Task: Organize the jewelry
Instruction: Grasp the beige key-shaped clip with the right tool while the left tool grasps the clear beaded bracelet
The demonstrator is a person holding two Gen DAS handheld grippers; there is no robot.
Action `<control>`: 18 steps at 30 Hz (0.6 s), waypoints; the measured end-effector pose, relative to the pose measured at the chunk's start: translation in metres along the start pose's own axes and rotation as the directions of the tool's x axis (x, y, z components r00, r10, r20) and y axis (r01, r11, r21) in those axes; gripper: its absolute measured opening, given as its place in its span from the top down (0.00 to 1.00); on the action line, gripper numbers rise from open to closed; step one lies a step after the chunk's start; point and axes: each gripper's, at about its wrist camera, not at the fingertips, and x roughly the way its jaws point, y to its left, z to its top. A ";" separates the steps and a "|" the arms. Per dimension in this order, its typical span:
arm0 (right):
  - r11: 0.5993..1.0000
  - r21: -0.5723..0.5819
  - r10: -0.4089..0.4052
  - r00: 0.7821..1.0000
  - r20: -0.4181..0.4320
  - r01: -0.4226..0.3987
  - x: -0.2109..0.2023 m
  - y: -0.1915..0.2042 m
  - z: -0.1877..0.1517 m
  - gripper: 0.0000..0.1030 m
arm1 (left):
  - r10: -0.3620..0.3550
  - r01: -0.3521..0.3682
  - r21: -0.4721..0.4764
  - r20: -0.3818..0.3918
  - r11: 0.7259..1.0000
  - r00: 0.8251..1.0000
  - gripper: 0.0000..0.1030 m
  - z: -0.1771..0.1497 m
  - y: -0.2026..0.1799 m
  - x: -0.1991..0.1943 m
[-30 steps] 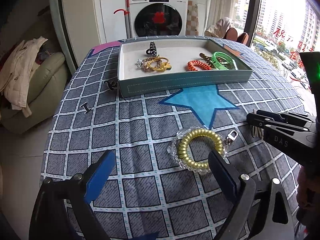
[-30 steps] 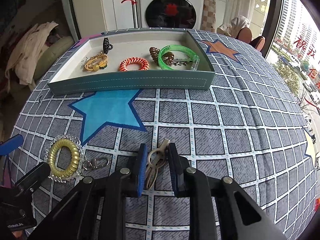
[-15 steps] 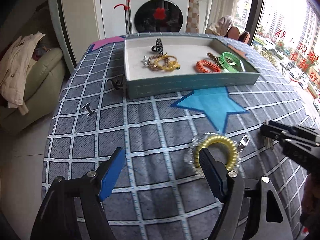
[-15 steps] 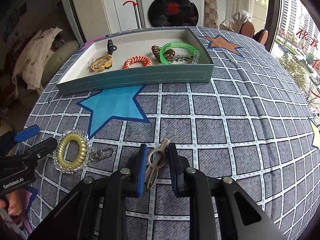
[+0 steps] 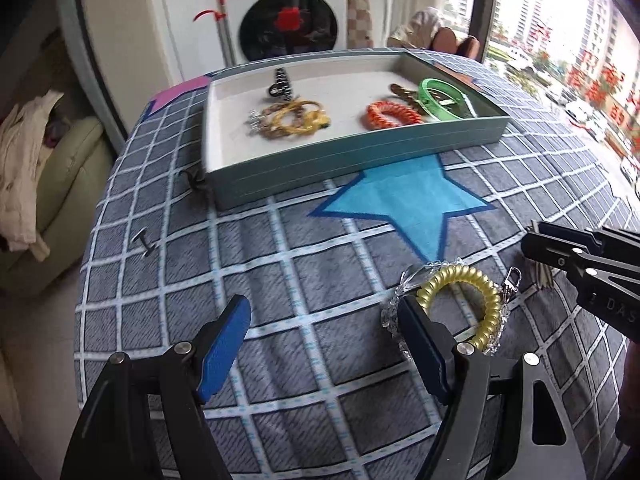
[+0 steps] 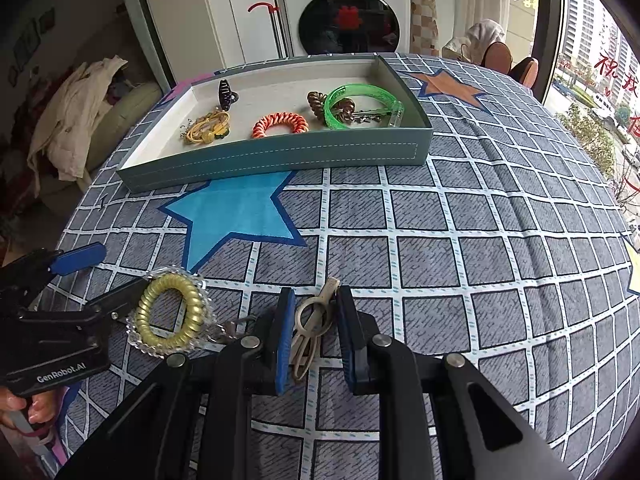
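A gold spiral hair tie (image 5: 460, 304) ringed by a clear bead bracelet lies on the checked tablecloth, with a silver clasp (image 5: 512, 278) beside it. My left gripper (image 5: 322, 312) is closing with nothing between its pads. Its right finger (image 5: 420, 340) covers the ring's left rim. My right gripper (image 6: 314, 300) is shut on a beige hair clip (image 6: 310, 322), low over the cloth just right of the gold tie (image 6: 170, 312). The teal tray (image 6: 280, 152) at the back holds a black claw clip, yellow bracelets, an orange spiral tie and a green bangle.
Two small dark clips (image 5: 192, 178) (image 5: 145, 242) lie on the cloth left of the tray (image 5: 360, 168). The table's left edge drops toward a sofa with clothes (image 5: 24, 184). A washing machine (image 6: 348, 12) stands behind. Open cloth lies to the right.
My left gripper has shifted toward the gold tie and its jaws have narrowed; its right finger now overlaps the ring's left rim. The right gripper and clip have stayed put.
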 end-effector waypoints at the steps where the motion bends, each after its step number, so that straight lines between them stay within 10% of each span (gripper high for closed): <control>1: 1.000 0.000 0.001 1.000 0.001 -0.001 -0.001 0.000 0.000 0.78 | -0.014 0.014 0.015 -0.001 1.000 1.000 0.17 0.002 -0.004 0.000; 8: 1.000 0.011 0.010 1.000 0.019 -0.010 -0.009 -0.003 0.002 0.78 | -0.067 0.069 0.133 -0.023 0.989 0.998 0.73 0.006 -0.033 -0.004; 18: 0.998 0.045 0.032 0.998 0.048 -0.034 -0.023 -0.012 0.003 0.78 | -0.204 0.203 0.019 0.042 0.979 0.978 0.76 0.009 -0.026 -0.029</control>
